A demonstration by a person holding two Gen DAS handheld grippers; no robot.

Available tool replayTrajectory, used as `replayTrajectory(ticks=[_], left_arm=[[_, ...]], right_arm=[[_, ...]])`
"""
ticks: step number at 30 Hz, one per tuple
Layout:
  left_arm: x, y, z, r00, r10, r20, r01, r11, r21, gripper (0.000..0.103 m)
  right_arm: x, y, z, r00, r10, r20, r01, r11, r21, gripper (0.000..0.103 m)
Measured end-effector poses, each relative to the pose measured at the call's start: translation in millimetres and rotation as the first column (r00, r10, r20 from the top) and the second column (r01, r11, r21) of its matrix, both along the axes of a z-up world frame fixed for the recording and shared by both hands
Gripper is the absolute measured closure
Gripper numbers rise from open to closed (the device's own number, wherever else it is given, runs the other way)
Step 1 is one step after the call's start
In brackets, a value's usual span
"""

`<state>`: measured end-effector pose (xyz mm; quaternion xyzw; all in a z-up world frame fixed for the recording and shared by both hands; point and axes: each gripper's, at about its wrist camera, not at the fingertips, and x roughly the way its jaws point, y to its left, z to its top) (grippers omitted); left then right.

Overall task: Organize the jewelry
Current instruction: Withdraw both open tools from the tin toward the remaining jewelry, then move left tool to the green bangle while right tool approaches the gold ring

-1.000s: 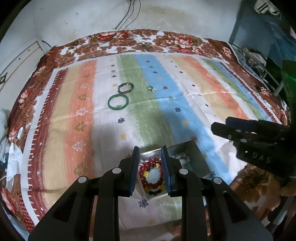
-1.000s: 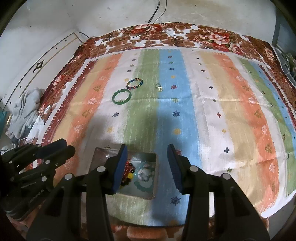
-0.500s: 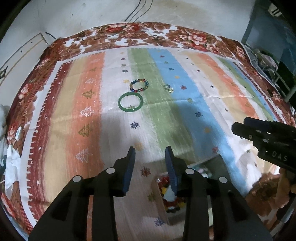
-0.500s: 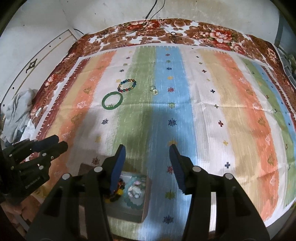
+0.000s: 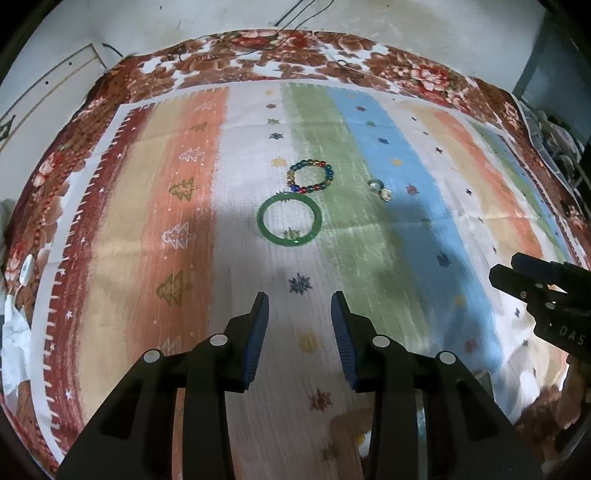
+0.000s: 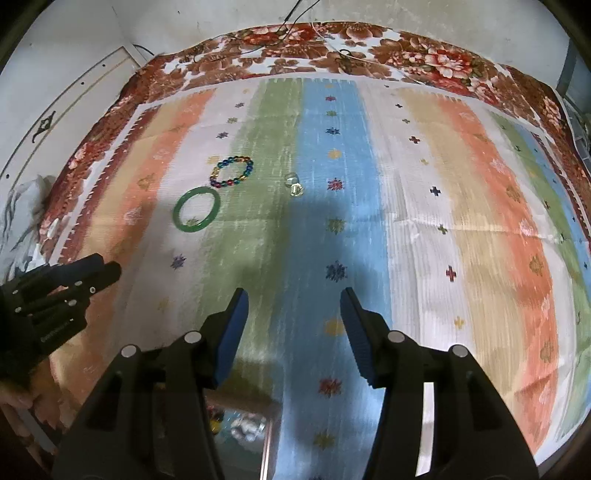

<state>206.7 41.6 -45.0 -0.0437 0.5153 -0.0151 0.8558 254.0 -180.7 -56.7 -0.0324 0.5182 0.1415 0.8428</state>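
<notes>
On the striped cloth (image 5: 369, 258) a green bangle (image 5: 260, 221) lies flat, with a bracelet of coloured beads (image 5: 327, 173) just beyond it. Two small clear rings (image 5: 380, 188) sit to their right. My left gripper (image 5: 298, 299) hovers open short of the bangle, nothing between its blue pads. My right gripper (image 6: 293, 295) is open and empty over the green and blue stripes, wider than the left. From the right wrist the bangle (image 6: 177, 214), bead bracelet (image 6: 248, 166) and rings (image 6: 293, 184) lie ahead to the left. A metal tray (image 6: 266, 443) holding beads shows under the right gripper.
A floral blanket (image 6: 424, 55) borders the cloth on the far side, with cables (image 6: 295, 14) running up a pale wall. Crumpled white fabric (image 6: 22, 221) lies off the left edge. Dark clutter (image 5: 561, 140) stands on the right. Each gripper shows at the edge of the other's view.
Both grippers moved forward from over the tray and dropped lower, so the bangle and bracelet look nearer. The left jaws widened; the right widened slightly. The tray slid to the bottom edge.
</notes>
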Motion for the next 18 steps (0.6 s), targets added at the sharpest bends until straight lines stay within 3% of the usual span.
replayTrajectory(ticks=[18], left_arm=[[63.7,24.0,-53.6,0.994,0.058,-0.095,-0.057,0.998,0.008,0.068]], right_arm=[[65.1,23.7,-37.9,0.999,0.028,-0.033,-0.028,0.999,-0.016,0.048]])
